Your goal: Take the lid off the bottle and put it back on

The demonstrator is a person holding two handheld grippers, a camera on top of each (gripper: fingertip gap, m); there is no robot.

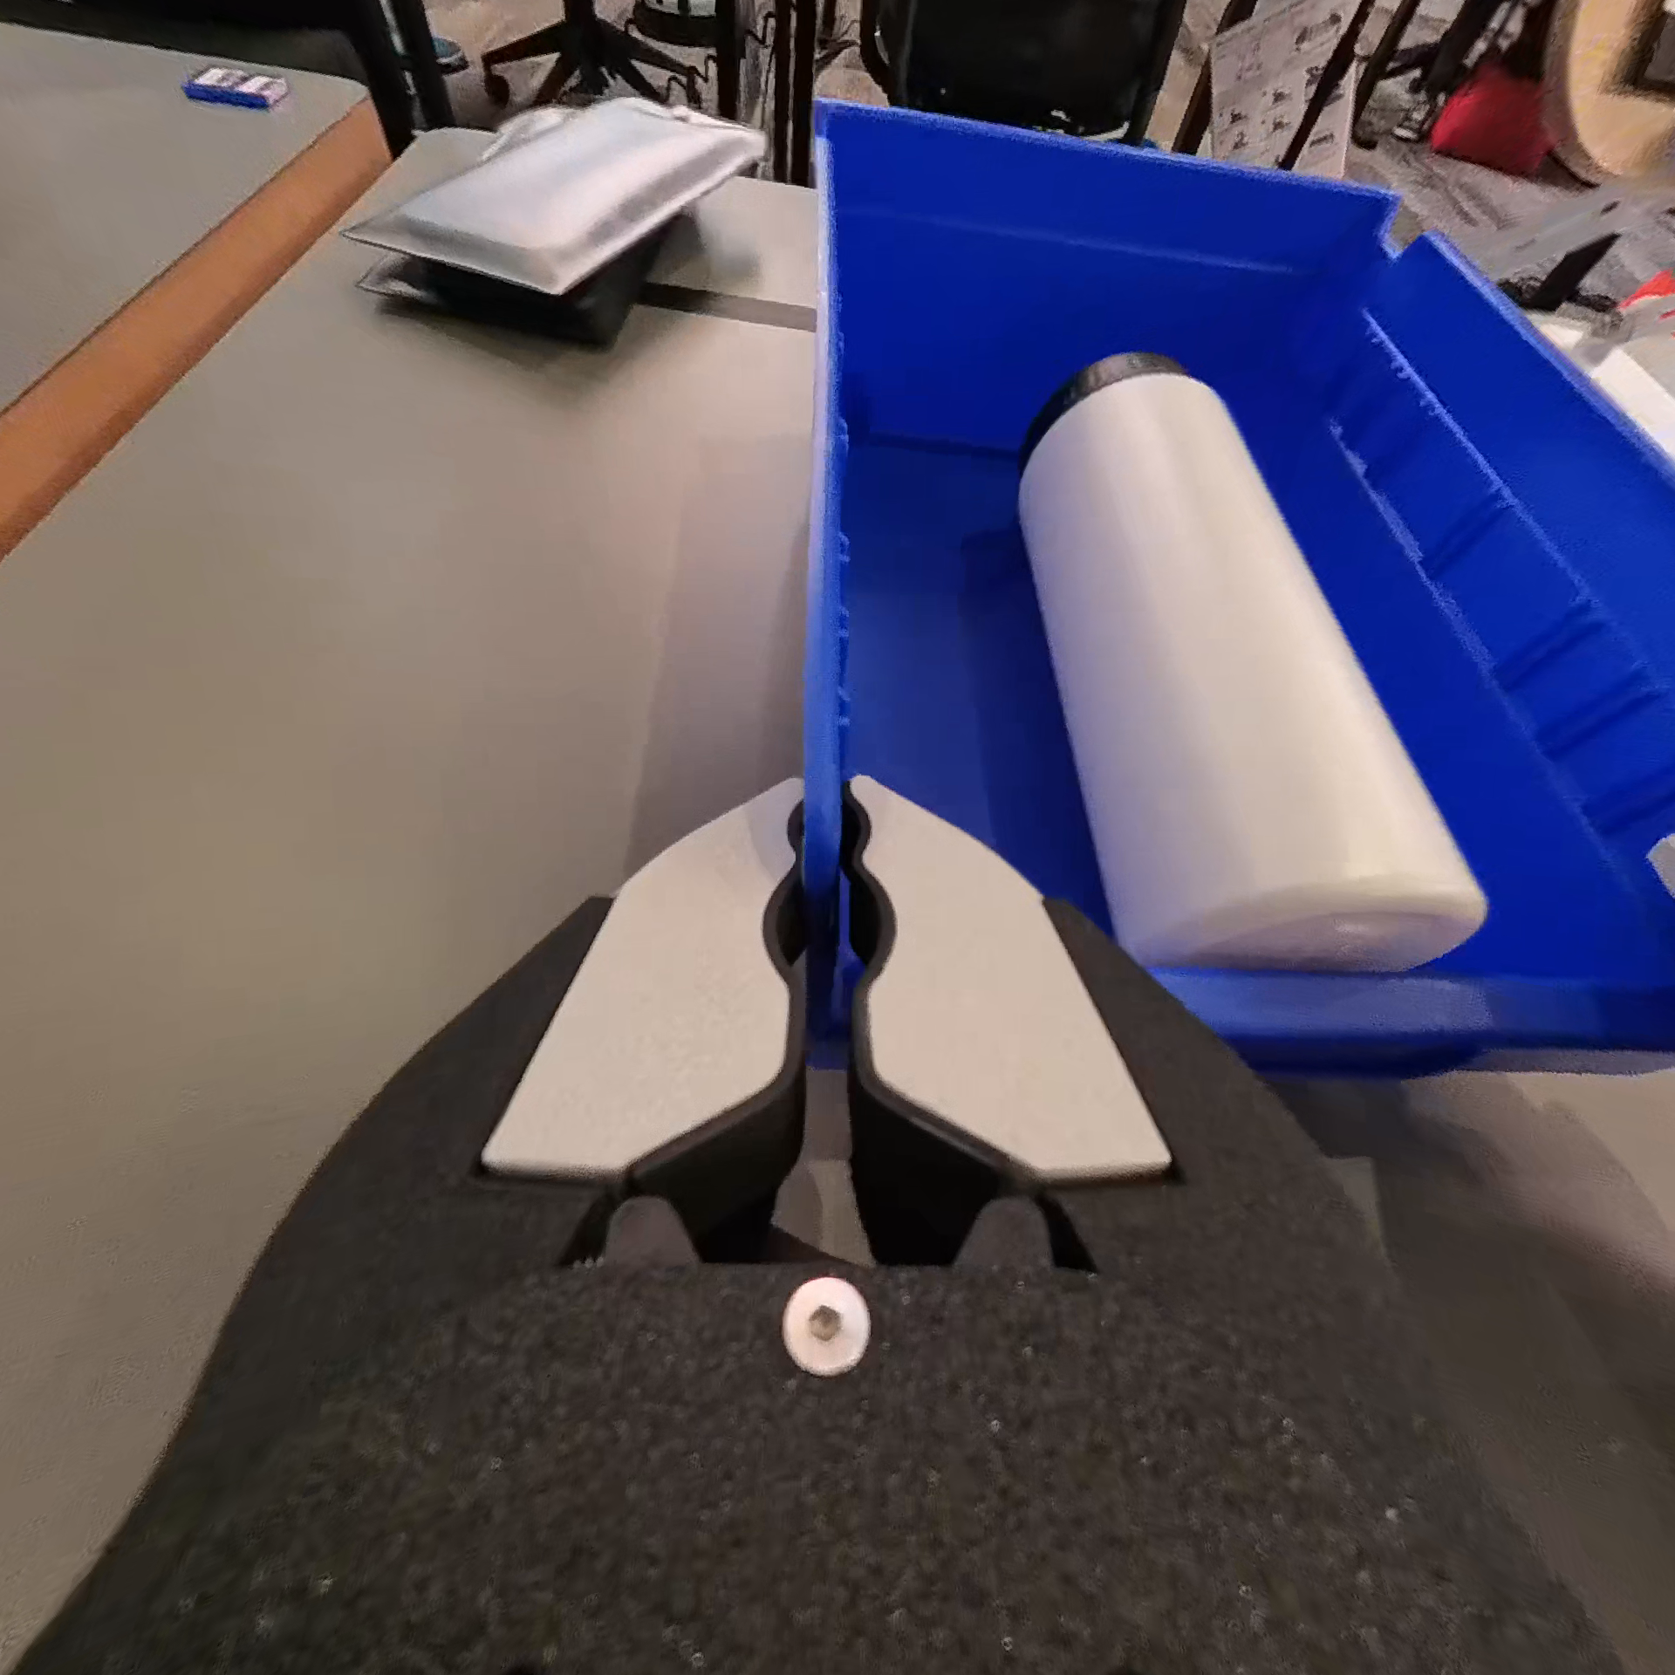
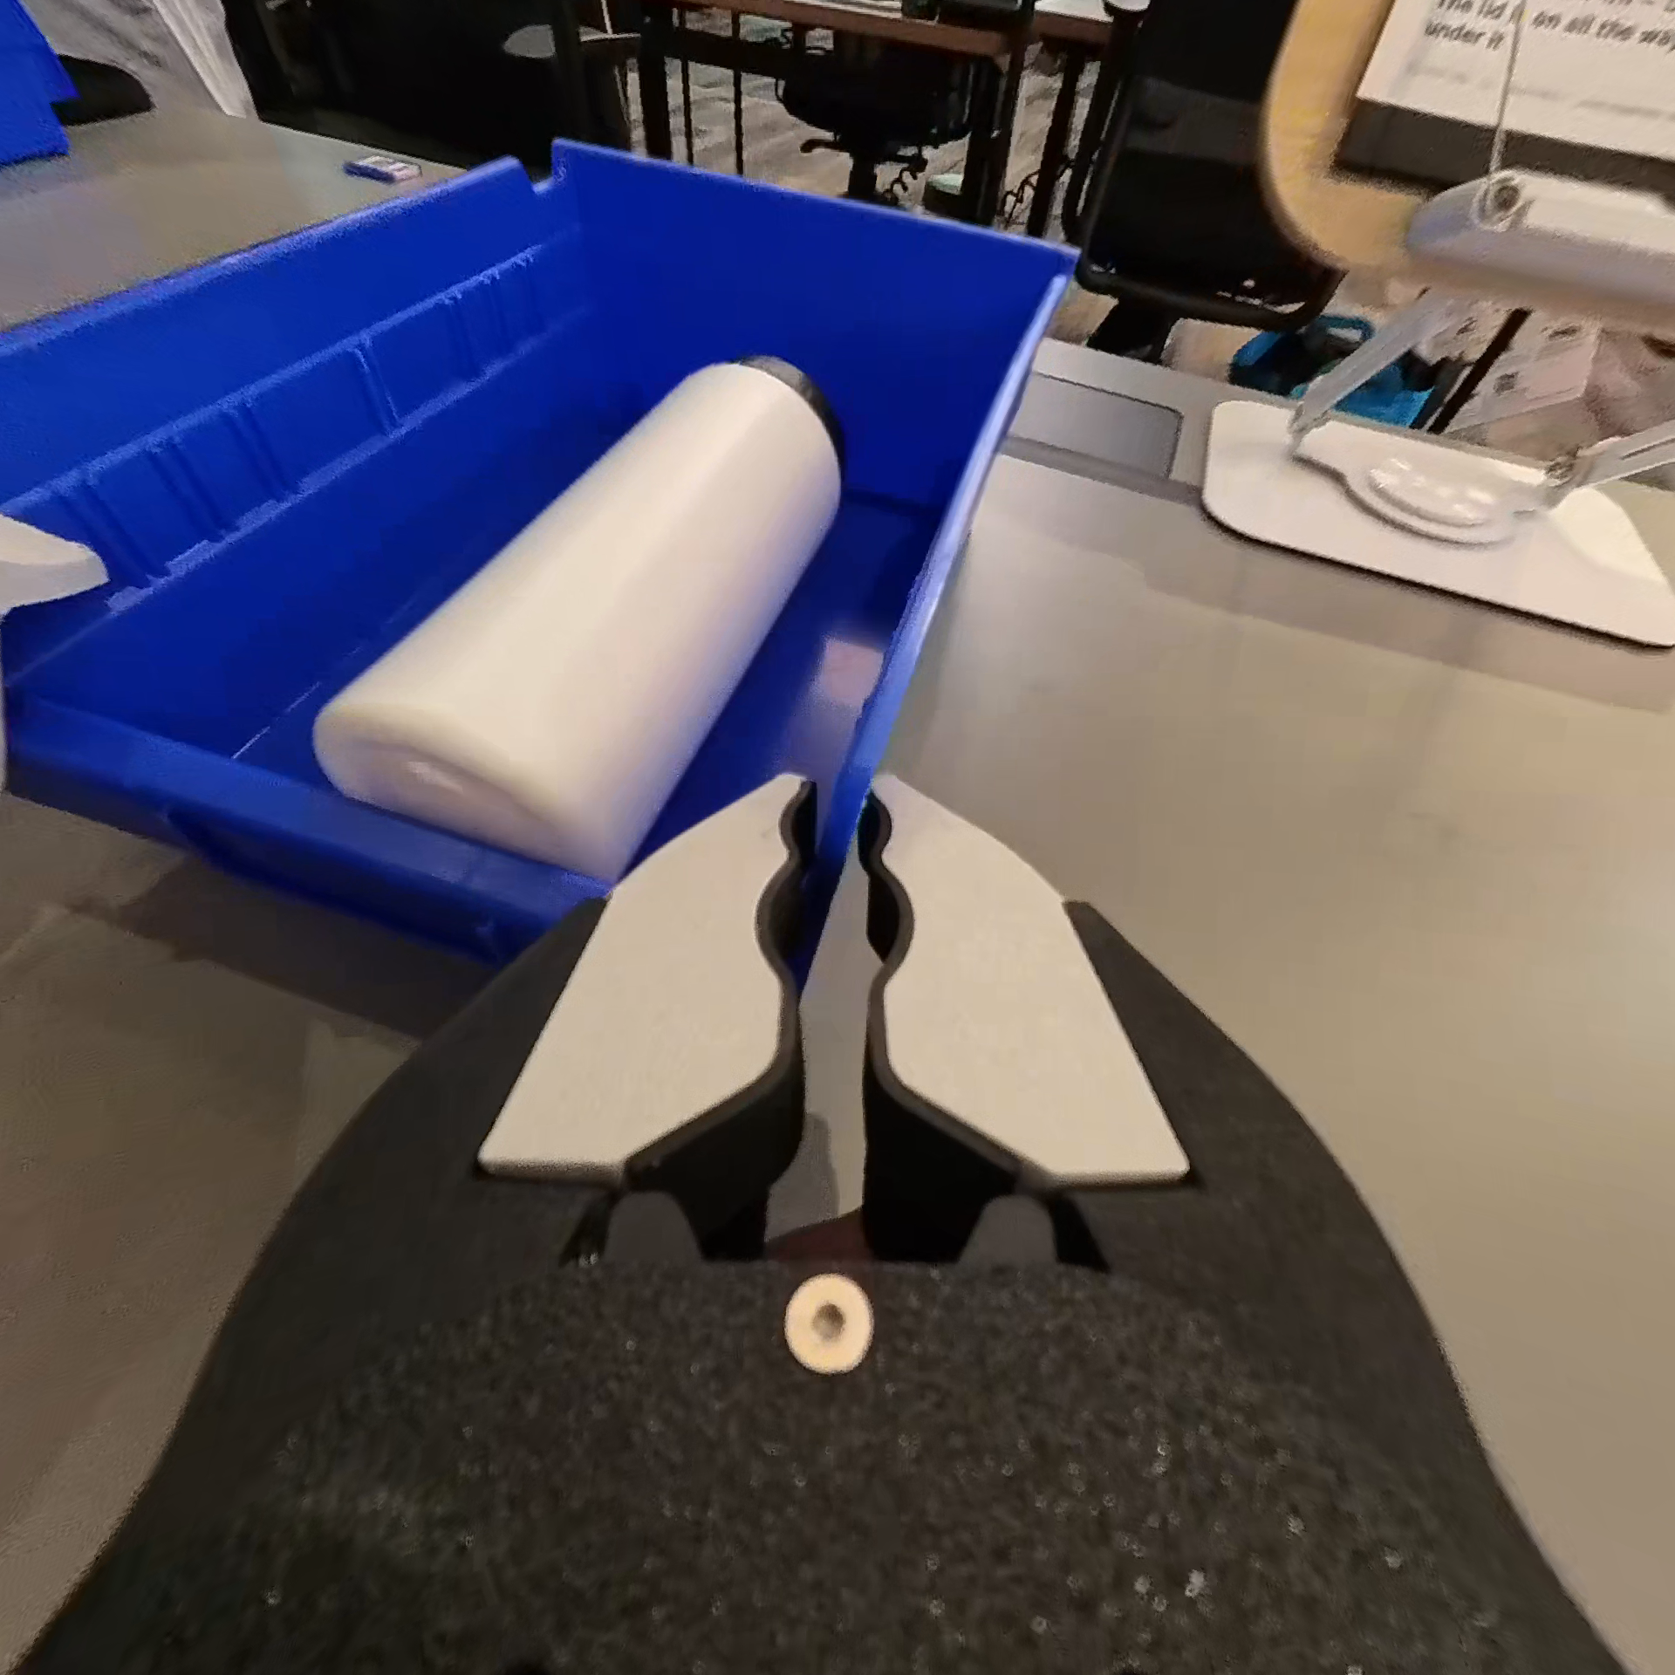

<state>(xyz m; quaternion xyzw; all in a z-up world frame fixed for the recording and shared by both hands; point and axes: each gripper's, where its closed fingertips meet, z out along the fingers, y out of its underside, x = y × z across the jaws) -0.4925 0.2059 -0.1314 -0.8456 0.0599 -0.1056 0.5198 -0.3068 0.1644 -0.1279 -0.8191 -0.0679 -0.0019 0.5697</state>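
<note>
A white bottle [image 1: 1224,653] with a black lid [image 1: 1119,376] lies on its side in a blue bin [image 1: 1042,299], lid end away from me. My left gripper [image 1: 825,802] is shut on the bin's left side wall near its front corner. My right gripper [image 2: 843,802] is shut on the bin's right side wall [image 2: 961,508] near its front corner. The bottle [image 2: 589,607] and its lid [image 2: 802,385] also show in the right wrist view. The lid sits on the bottle. A finger of the left gripper [image 2: 45,557] shows at that view's left edge.
The bin stands on a grey table [image 1: 408,634]. A silver pouch [image 1: 553,208] lies on a dark block at the back left. A white stand with a flat base [image 2: 1432,526] is at the back right. Chairs and table legs stand beyond.
</note>
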